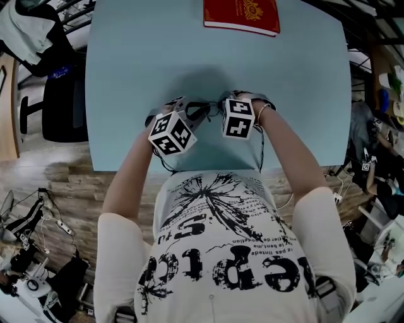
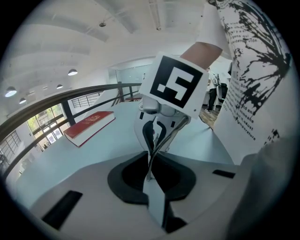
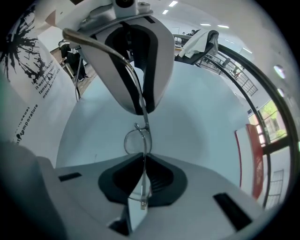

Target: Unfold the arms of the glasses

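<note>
While the left gripper [image 2: 151, 180] and right gripper [image 3: 142, 187] each clamp thin wire of the glasses [image 3: 138, 141], held over the 6 o'clock edge of the table [image 1: 158, 57] opposite the red book [image 1: 241, 15] at 12 o'clock, unfolding appears under way. One arm looks swung out; the other's state cannot be told

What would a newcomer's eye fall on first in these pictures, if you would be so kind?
Most striking are the thin wire glasses, held over the near part of the pale blue table. The left hand-held gripper and the right hand-held gripper are both shut on them, facing each other. Next comes the red book lying at the table's far edge.
</note>
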`<action>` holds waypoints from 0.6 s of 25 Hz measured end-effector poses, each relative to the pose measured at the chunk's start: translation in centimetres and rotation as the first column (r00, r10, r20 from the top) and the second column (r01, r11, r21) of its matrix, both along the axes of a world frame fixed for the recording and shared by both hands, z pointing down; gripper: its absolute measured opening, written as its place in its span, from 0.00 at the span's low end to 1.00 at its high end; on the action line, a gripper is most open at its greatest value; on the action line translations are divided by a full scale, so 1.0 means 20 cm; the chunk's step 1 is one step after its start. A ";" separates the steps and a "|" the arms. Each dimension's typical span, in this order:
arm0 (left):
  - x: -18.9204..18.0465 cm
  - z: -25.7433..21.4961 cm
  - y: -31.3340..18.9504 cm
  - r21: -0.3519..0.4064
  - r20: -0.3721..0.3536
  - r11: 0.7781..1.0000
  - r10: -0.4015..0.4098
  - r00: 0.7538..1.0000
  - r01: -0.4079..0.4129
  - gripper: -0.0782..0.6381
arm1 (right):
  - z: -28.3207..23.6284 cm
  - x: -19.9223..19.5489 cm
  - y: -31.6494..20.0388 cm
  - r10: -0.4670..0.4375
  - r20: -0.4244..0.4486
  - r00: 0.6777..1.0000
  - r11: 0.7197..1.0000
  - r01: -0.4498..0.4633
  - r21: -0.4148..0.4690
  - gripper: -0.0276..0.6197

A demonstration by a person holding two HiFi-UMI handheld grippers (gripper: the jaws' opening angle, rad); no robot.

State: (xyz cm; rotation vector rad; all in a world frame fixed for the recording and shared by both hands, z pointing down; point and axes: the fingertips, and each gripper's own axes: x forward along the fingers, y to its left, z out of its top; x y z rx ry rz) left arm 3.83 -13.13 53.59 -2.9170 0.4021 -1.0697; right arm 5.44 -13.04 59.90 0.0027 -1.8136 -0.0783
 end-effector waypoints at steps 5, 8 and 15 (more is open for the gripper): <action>-0.03 0.01 0.00 0.006 0.020 1.000 -0.001 1.000 0.001 0.15 | -0.06 0.00 -0.01 0.004 0.029 1.000 1.000 -0.005 0.019 0.09; -0.05 0.00 -0.01 0.022 0.027 1.000 -0.014 1.000 0.014 0.15 | -0.12 0.01 -0.01 0.014 0.065 0.998 0.999 -0.017 0.034 0.09; -0.11 0.00 -0.04 0.027 0.028 0.998 -0.061 0.998 0.060 0.15 | -0.27 0.01 0.00 0.018 0.157 0.987 0.996 -0.031 0.084 0.09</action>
